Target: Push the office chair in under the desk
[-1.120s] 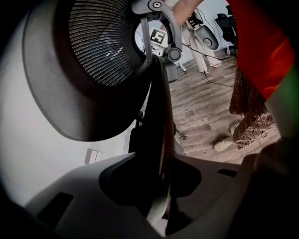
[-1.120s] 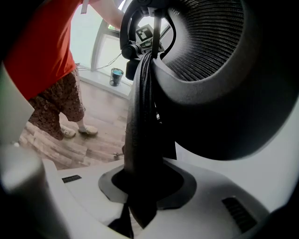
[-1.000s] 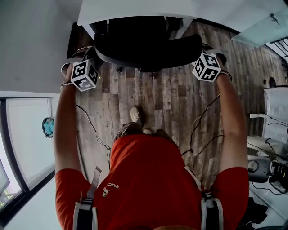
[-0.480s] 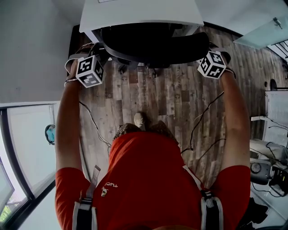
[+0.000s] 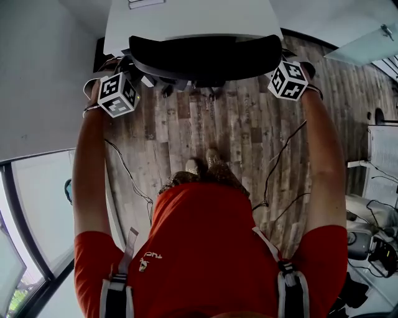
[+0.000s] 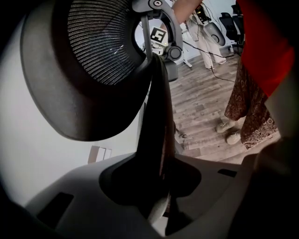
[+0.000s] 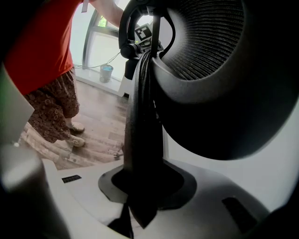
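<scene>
Left arm and right arm both reach out straight, one to each side. Judged purpose: an even push on both sides so the chair rolls in square and does not swivel.

Left hand-held gripper: closed on the left side rim of the backrest. The thin dark rim runs up between the jaws, and the mesh bulges off to one side.

Right hand-held gripper: closed on the right side rim in the same way, a mirror of the left. A pinch on the rim, rather than flat pressing, likely gives steering as well as thrust.

Both grips sit high on the backrest. That keeps them within easy reach and clear of the worktop.

Chair position: standing on the wood floor. In the head view the top of the backrest lies right along the worktop's front edge. The seat is out of sight beneath the worktop. A few bits of the base show on the near side.

Judgement: nearly home, with only a little travel left. Whether backrest and worktop edge touch, cannot tell.

Risk: the backrest or the jaws may strike the worktop edge if the push runs on.
</scene>
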The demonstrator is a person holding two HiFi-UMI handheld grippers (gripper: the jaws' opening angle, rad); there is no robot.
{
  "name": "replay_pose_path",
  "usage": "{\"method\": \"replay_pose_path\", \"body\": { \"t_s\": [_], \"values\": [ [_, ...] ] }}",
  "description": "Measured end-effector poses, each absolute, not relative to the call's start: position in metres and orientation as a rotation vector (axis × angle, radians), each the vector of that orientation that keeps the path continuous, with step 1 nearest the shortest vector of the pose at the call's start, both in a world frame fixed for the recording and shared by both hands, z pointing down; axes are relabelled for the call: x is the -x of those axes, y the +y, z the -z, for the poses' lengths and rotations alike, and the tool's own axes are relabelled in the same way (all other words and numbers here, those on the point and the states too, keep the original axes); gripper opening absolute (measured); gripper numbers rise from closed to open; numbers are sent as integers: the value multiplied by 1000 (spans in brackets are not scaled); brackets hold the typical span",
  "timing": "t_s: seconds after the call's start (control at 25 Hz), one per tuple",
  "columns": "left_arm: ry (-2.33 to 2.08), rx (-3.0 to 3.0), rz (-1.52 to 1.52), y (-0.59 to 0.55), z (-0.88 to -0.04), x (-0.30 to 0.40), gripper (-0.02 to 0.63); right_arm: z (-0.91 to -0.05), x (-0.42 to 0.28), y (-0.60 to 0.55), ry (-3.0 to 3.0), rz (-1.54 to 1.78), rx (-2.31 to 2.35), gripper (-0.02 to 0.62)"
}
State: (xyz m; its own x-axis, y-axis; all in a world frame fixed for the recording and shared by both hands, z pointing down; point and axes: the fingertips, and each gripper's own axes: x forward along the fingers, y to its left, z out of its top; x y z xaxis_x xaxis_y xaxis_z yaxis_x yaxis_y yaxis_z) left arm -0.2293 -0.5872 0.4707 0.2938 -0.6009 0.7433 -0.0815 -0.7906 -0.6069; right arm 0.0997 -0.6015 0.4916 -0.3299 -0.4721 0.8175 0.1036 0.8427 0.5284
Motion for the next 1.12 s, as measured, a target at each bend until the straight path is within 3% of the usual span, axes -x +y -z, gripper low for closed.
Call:
{"method": "replay_pose_path", "body": {
  "t_s": [1.12],
  "values": [
    [670, 2081, 1536, -650, -466, 222, 123, -486, -105, -678, -1834, 629, -228, 110]
  ]
}}
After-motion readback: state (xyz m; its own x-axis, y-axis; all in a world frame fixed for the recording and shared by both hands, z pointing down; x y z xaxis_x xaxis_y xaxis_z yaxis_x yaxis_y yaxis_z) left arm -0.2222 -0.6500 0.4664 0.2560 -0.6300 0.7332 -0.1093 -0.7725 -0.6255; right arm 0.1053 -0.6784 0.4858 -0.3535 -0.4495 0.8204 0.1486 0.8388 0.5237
